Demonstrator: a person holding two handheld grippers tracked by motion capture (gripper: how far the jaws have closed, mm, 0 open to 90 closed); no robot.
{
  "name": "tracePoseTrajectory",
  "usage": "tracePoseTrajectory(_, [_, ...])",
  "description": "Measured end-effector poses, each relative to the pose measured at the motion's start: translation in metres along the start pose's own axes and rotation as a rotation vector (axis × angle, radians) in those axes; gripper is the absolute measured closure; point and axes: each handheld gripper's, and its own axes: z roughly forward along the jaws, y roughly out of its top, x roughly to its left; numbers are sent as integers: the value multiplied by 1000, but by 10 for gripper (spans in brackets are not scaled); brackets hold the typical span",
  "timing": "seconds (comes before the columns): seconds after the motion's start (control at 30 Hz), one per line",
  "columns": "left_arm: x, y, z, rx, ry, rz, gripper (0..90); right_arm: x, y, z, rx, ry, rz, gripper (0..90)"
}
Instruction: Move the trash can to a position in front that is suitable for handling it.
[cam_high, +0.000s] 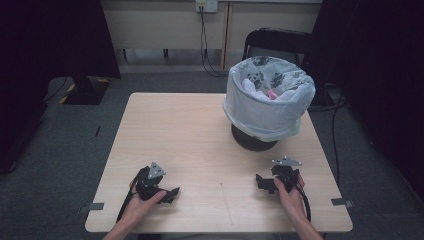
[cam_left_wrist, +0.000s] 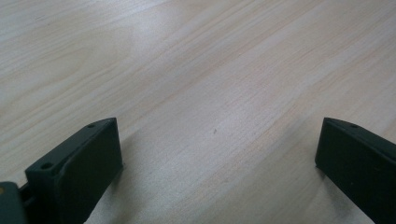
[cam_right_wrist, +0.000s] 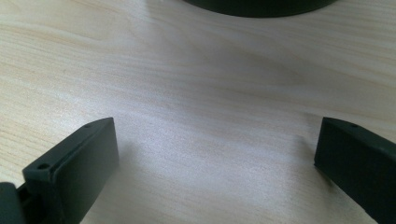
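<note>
Here both grippers rest low on the near part of the pale wooden tabletop, each held in one of the person's hands. The left gripper sits near the near left corner, its tip turned toward the middle of the tabletop. In the left gripper view its two black fingers stand wide apart with only bare wood grain between them, so nothing is held. The right gripper sits near the near right side, its tip also turned inward, so the two grippers face each other across a stretch of bare wood and stay well apart. In the right gripper view its fingers are spread just as wide, and again only tabletop lies between them.

A bin stands on the far right part of the tabletop, beyond the right gripper and apart from it. Its dark round base shows below a thin white bag that lines it and folds over the rim, hanging down the outside; the bag carries a dark printed pattern on the inside. Inside the bin lie some white crumpled things and a small pink thing, perhaps paper and a wrapper, though they are too small to tell. The dark curved edge of the base also shows at the far edge of the right gripper view, ahead of the spread fingers.

A black chair stands on the floor behind the bin.
</note>
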Motion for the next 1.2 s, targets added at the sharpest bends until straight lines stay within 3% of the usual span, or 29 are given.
tracePoseTrajectory(0.17, [1, 0, -1, -1, -2, 2, 11, -1, 1, -2, 19, 20, -3, 0])
tracePoseTrajectory(0.2, [1, 0, -1, -2, -3, 0, 20, -3, 2, -5, 22, 52, 20, 21])
tracePoseTrajectory(0.23, [2, 0, -3, -9, -15, -35, 27, -3, 2, -6, 21, 62, 26, 69])
tracePoseTrajectory(0.3, [3, 1, -3, -21, -29, -59, 69, -5, 4, -9, 10, 64, 24, 216])
tracePoseTrajectory(0.33, [3, 1, -5, -22, -38, -60, 69, -5, 4, -9, 10, 64, 24, 216])
tracePoseTrajectory(0.37, [4, 2, -6, -32, -45, -59, 147, -7, 5, -10, 11, 80, 28, 185])
tracePoseTrajectory(0.4, [4, 4, -7, -33, -64, -57, 209, -9, 7, -12, 1, 114, 28, 183])
tracePoseTrajectory(0.43, [3, 7, -8, -26, -76, -50, 209, -9, 7, -12, 1, 114, 28, 183])
tracePoseTrajectory(0.47, [2, 9, -9, -24, -70, -29, 140, -9, 8, -14, -5, 128, 16, 204])
tracePoseTrajectory(0.5, [1, 12, -12, -32, -61, 1, 189, -9, 9, -17, -18, 140, 12, 170])
tracePoseTrajectory(0.63, [-2, 25, -18, -46, -47, 59, 159, -13, 13, -22, -32, 190, 22, 172])
tracePoseTrajectory(0.7, [-1, 32, -20, -71, -78, 36, 169, -18, 18, -26, -62, 191, 35, 174])
tracePoseTrajectory(0.77, [0, 41, -19, -84, -65, 41, 169, -24, 23, -28, -74, 186, 35, 193])
tracePoseTrajectory(0.93, [2, 63, 0, -116, -93, -5, 181, -33, 27, -28, -72, 205, 35, 249])
tracePoseTrajectory(1.0, [1, 72, 8, -117, -83, -3, 186, -35, 27, -28, -65, 224, 25, 294])
tracePoseTrajectory(1.07, [0, 81, 16, -111, -102, -6, 187, -37, 28, -28, -67, 238, 20, 340])
tracePoseTrajectory(1.2, [-5, 101, 29, -124, -106, -2, 192, -44, 36, -30, -85, 228, 6, 386])
